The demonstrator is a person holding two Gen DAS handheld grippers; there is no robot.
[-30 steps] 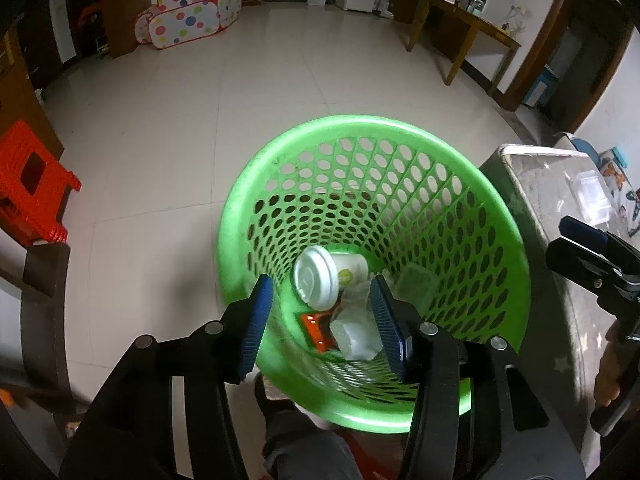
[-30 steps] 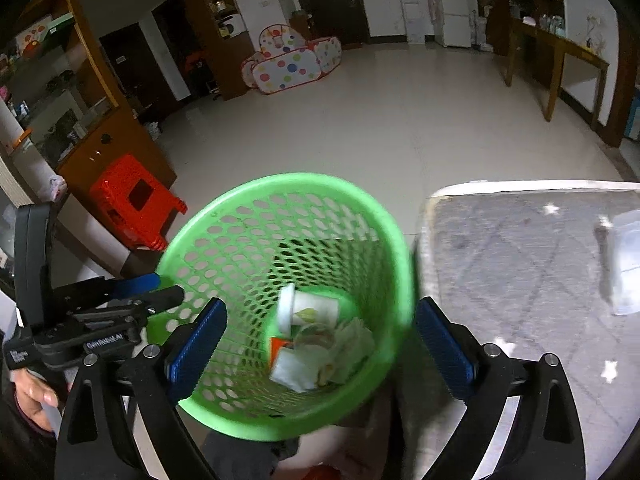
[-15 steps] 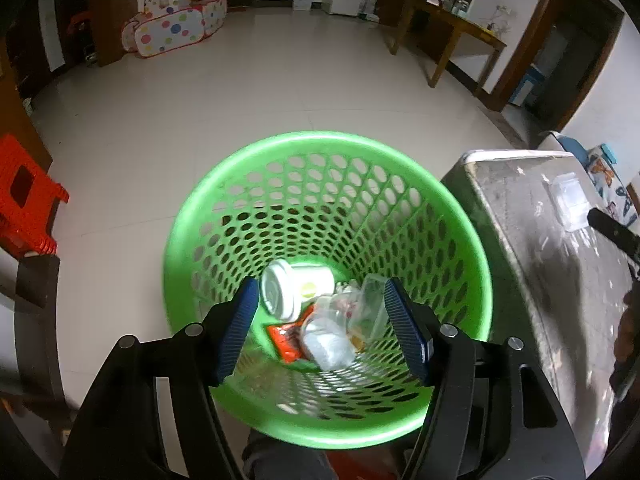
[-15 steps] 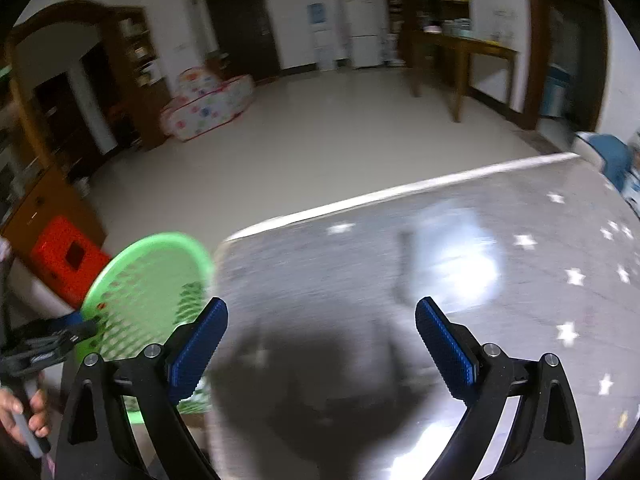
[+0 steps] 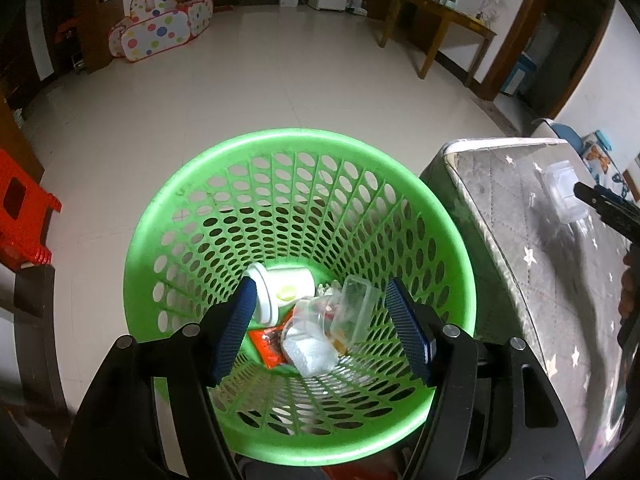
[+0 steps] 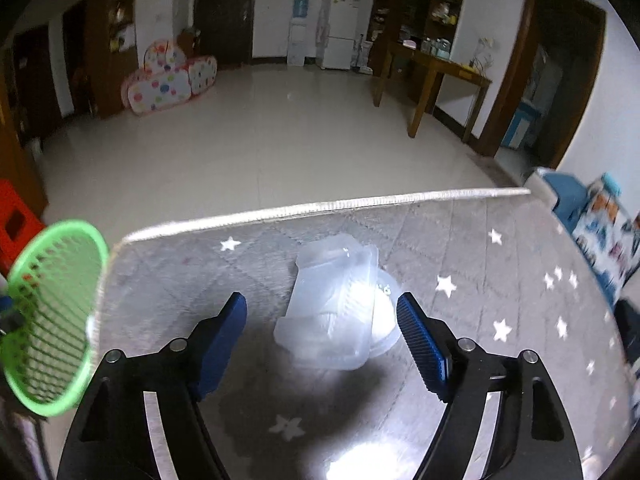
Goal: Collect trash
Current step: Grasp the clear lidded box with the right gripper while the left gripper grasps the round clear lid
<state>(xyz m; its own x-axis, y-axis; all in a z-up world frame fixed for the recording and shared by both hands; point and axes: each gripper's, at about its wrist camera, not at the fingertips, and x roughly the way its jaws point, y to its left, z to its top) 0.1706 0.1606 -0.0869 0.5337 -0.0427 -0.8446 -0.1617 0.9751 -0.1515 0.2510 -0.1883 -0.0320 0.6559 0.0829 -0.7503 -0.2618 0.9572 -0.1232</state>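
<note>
Between right claw (image 6: 322, 334) pads: clear plastic tub (image 6: 332, 308), untouched.
Jaws just narrowed, still released; light, thin-walled, slippery; pinch its side walls gently.

A glossy pale tiled floor (image 5: 256, 80) spreads across the room. Far back sits a white fabric play tent with coloured polka dots (image 5: 160, 34), close to a dark wooden shelving unit (image 6: 112, 36). On the left edge, a red plastic step stool (image 5: 22, 216) stands beside a dark wooden chair frame (image 5: 34, 312). Over on the right, a long brown wooden table (image 6: 436, 72) carries small jars too tiny to make out. Against the back wall there's a white refrigerator (image 6: 340, 32), and a water dispenser with a blue bottle (image 6: 298, 32) just beside it. A dark wooden doorway (image 5: 560, 40) opens at right.
</note>
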